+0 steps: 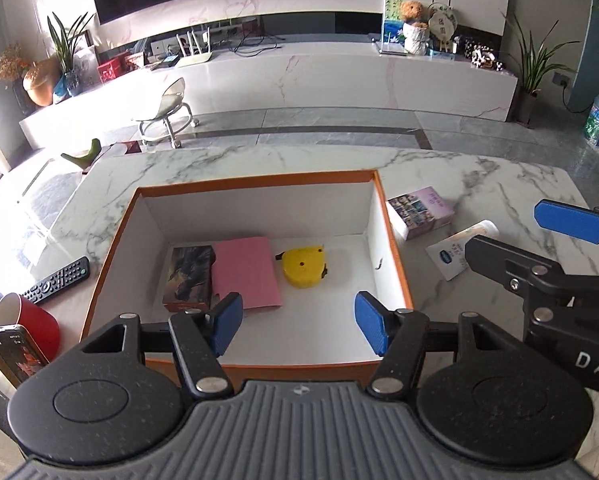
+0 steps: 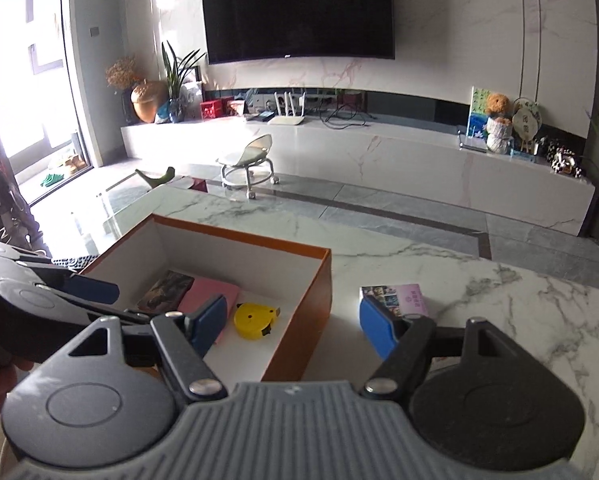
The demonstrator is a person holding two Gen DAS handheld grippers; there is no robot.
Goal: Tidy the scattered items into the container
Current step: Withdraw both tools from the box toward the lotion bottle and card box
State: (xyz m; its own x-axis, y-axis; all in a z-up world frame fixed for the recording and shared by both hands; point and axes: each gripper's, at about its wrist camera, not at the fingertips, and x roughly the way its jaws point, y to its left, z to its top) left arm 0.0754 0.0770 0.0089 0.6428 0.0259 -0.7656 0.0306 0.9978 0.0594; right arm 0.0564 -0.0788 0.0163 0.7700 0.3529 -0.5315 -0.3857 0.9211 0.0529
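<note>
An orange-rimmed box (image 1: 259, 181) with white walls stands on the marble table. Inside lie a dark picture carton (image 1: 189, 276), a pink notebook (image 1: 245, 272) and a yellow tape measure (image 1: 303, 266). My left gripper (image 1: 297, 326) hangs open over the box's near end, nothing between its blue pads. Right of the box, on the table, lie a small photo-printed carton (image 1: 419, 216), a white tube (image 1: 479, 232) and a white sachet (image 1: 447, 258). My right gripper (image 2: 291, 322) is open and empty, above the box's right wall (image 2: 299, 328), with the photo carton (image 2: 399, 296) just beyond its right pad.
A black remote (image 1: 57, 280), a red cup (image 1: 27, 324) and a phone (image 1: 17, 354) sit left of the box. Bare marble (image 2: 519, 320) stretches to the right and far side. Beyond the table are a small stool (image 1: 171, 112) and a TV bench.
</note>
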